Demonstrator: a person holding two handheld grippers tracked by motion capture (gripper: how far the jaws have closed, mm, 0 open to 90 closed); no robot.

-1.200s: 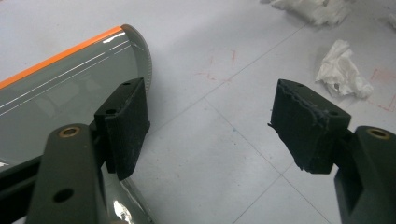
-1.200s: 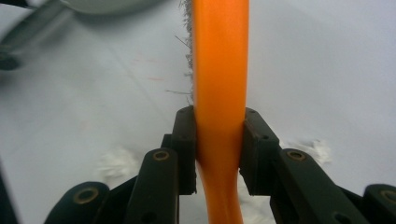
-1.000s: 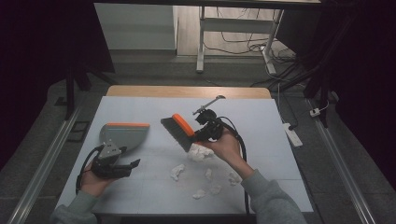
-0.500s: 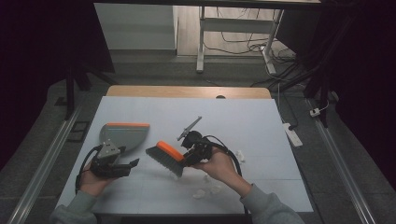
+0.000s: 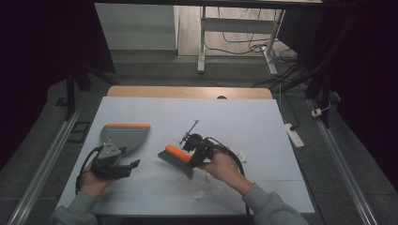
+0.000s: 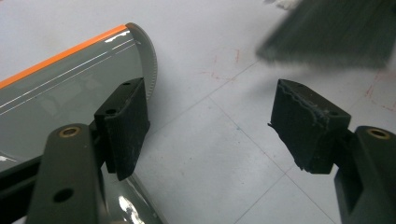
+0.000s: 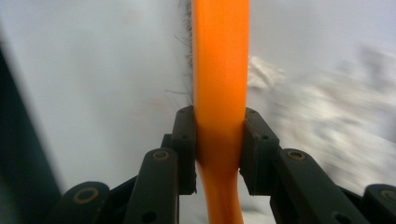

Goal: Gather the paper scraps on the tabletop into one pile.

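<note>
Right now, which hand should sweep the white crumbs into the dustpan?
The right. Its hand-held gripper is already shut on the brush, beside the paper bits. The left hand-held gripper is open at the dustpan, better placed to steady it.

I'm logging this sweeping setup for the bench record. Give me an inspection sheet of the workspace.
Surface: pale table, wooden far edge.
Job's things: grey dustpan with orange lip; orange-backed brush; white crumpled scraps near the front edge.
Clutter: nothing seen.
Grippers: left gripper open beside the dustpan, one jaw over it; right gripper shut on the brush's orange handle.
Cables: a black cable trails from the right gripper.
Surroundings: power strip and loose wires on the floor.
</note>
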